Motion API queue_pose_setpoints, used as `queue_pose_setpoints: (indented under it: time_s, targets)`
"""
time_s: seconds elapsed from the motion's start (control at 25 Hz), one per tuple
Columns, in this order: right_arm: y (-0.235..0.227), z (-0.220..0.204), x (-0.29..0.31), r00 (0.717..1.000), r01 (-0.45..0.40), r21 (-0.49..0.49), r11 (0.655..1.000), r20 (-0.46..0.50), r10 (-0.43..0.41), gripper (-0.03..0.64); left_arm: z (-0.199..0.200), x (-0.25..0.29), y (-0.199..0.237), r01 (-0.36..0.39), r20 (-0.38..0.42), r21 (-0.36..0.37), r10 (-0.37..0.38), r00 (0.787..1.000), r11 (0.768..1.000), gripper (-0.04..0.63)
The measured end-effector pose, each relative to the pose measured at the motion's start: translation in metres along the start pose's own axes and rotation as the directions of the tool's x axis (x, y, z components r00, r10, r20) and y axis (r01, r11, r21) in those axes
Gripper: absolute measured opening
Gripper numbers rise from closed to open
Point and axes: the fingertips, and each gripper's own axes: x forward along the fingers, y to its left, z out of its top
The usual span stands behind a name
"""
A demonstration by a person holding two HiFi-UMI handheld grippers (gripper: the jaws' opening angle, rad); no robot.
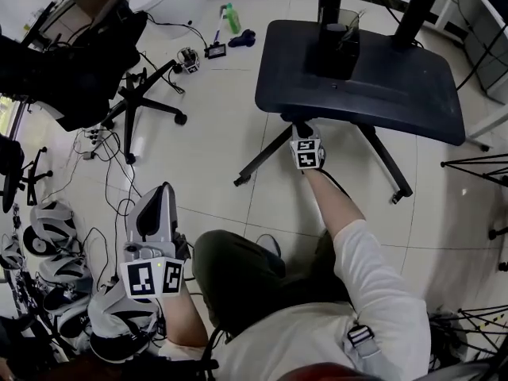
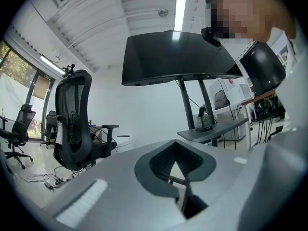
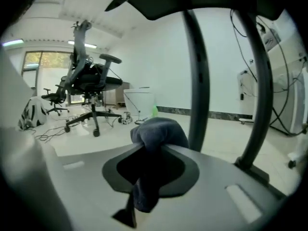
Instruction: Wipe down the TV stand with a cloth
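Your cloth (image 3: 156,134) looks like soft, matt, fuzzy dark-blue fabric. Your TV stand shelf (image 1: 357,86) is smooth and dark with a faint sheen. The floor tiles (image 1: 222,165) under you are pale and glossy.

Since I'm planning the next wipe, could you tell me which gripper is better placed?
Right. The right gripper grips the dark blue cloth at the TV stand's shelf edge; the left gripper is empty and far off.
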Motion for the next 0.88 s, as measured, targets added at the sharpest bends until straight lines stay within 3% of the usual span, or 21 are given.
queue_pose_setpoints:
  time_s: [0.12, 0.28, 0.4, 0.56, 0.72, 0.8, 0.88]
  targets:
    - [0.087, -0.037, -0.004, 0.991, -0.132, -0.03, 0.991, -0.037, 0.13, 0.061, 0.004, 0.001, 0.008, 0.002, 0.009, 0.003, -0.002, 1.0, 1.0, 0.011]
    - [0.229, -0.099, -0.042, 0.936, -0.334, -0.103, 0.937, -0.155, 0.316, 0.061, 0.012, 0.0, 0.007, -0.007, 0.02, 0.003, 0.007, 1.0, 1.0, 0.011]
    - [0.27, -0.108, -0.065, 0.917, -0.389, -0.109, 0.915, -0.141, 0.374, 0.061, 0.015, -0.002, 0.007, -0.021, 0.018, 0.003, 0.021, 1.0, 1.0, 0.011]
    - [0.23, -0.035, -0.105, 0.936, -0.331, -0.124, 0.935, 0.081, 0.342, 0.061, 0.012, -0.009, 0.02, -0.05, 0.009, -0.008, 0.051, 0.999, 0.999, 0.011]
    - [0.09, 0.116, -0.226, 0.924, -0.103, -0.12, 0.987, 0.356, 0.14, 0.061, 0.024, -0.001, 0.008, -0.032, 0.045, 0.007, 0.032, 0.998, 0.999, 0.011]
    - [0.028, 0.175, -0.312, 0.918, 0.008, -0.087, 0.996, 0.395, 0.027, 0.061, 0.033, 0.006, -0.006, -0.005, 0.064, 0.016, 0.004, 0.998, 1.0, 0.011]
    - [-0.018, 0.197, -0.377, 0.914, 0.07, -0.069, 0.995, 0.403, -0.036, 0.061, 0.038, 0.014, -0.021, 0.034, 0.075, -0.001, -0.034, 0.997, 0.999, 0.011]
